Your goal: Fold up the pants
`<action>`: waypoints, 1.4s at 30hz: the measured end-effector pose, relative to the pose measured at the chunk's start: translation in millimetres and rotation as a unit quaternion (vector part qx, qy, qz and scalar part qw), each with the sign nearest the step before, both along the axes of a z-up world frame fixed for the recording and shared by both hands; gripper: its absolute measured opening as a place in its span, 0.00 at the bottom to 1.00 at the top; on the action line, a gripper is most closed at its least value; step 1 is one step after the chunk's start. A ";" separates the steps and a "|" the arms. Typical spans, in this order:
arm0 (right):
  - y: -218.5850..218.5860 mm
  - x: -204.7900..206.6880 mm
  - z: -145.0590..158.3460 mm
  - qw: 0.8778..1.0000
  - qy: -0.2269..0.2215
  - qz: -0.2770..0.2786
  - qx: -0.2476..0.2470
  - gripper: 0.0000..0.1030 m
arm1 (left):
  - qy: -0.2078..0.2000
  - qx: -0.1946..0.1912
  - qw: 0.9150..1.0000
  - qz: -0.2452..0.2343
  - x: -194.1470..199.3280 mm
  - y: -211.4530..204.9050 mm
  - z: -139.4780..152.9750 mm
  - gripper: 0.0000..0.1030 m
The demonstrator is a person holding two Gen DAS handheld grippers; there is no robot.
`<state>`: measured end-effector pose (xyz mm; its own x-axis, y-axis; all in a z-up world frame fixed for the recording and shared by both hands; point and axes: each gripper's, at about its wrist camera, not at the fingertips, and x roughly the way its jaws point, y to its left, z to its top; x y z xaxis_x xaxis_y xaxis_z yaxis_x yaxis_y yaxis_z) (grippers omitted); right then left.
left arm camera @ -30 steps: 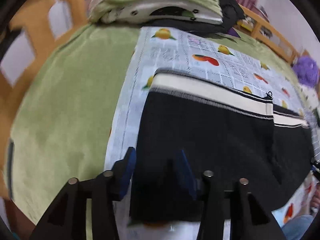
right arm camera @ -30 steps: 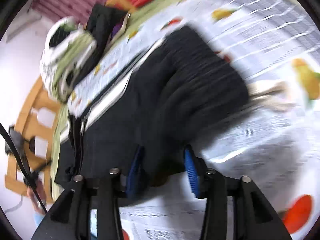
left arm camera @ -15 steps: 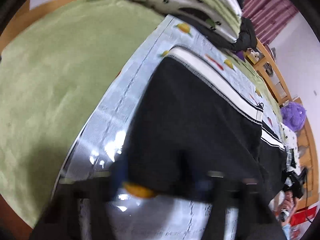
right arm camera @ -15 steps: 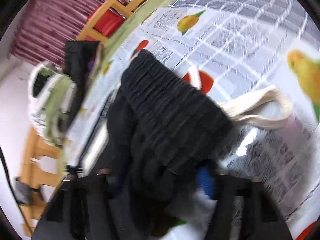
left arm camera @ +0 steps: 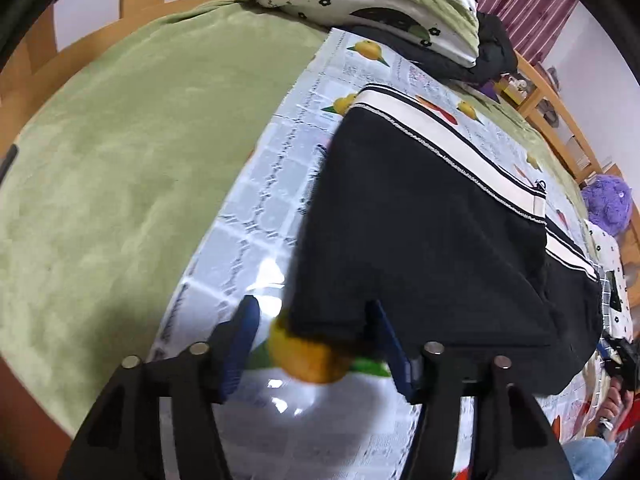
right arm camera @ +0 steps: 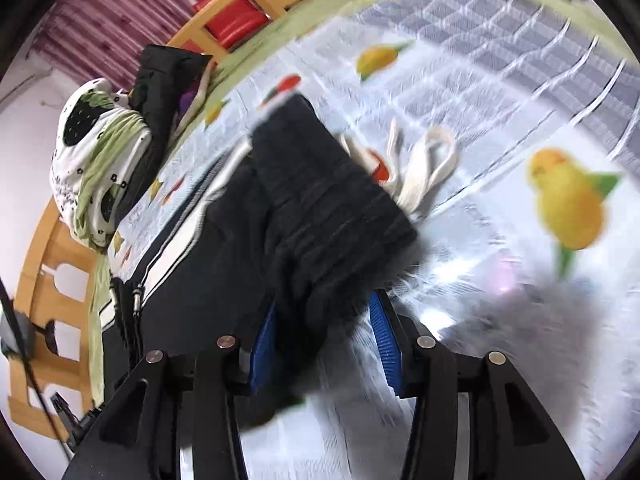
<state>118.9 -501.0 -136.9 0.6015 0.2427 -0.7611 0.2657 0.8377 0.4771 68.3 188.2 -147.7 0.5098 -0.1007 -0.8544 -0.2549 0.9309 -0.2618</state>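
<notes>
Black pants (left arm camera: 420,232) with a white side stripe (left arm camera: 452,144) lie spread on a fruit-print plastic sheet (left arm camera: 256,216). My left gripper (left arm camera: 316,344) is open, with the near corner of the leg end between its blue pads. In the right wrist view the ribbed black waistband (right arm camera: 320,208) and its white drawstring (right arm camera: 424,172) lie on the sheet. My right gripper (right arm camera: 324,340) is open, its jaws on either side of the waistband edge.
A green blanket (left arm camera: 120,160) covers the bed to the left of the sheet. Piled bedding and dark clothes (left arm camera: 380,8) sit at the far end. A wooden bed rail (left arm camera: 560,120) runs along the far side, with a purple plush (left arm camera: 608,204) near it.
Both grippers have dropped low toward the sheet and closer to the pants. The left now sits at the leg corner, the right at the waistband. Both stay open.
</notes>
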 end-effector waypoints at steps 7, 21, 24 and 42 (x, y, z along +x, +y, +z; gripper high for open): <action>68.2 4.0 66.2 0.992 -0.035 0.070 -0.097 0.45 | -0.023 0.056 0.998 -0.012 -0.4 -22.0 27.6 0.56; 343.7 54.8 27.5 0.908 0.055 0.393 -0.136 0.26 | -0.018 0.060 0.998 -0.017 -18.7 -3.5 33.7 0.56; 355.4 60.5 15.1 0.905 0.081 0.399 -0.125 0.26 | -0.025 0.026 0.999 -0.013 -25.5 6.8 34.5 0.56; 344.0 28.3 21.6 0.908 0.114 0.390 -0.098 0.07 | -0.028 -0.031 0.999 -0.024 -39.7 22.2 22.7 0.56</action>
<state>147.2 -157.0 -115.3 0.1264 0.3733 -0.9191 -0.3723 0.8766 0.3048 28.6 210.3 -125.0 0.5496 -0.1770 -0.8164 -0.1941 0.9235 -0.3309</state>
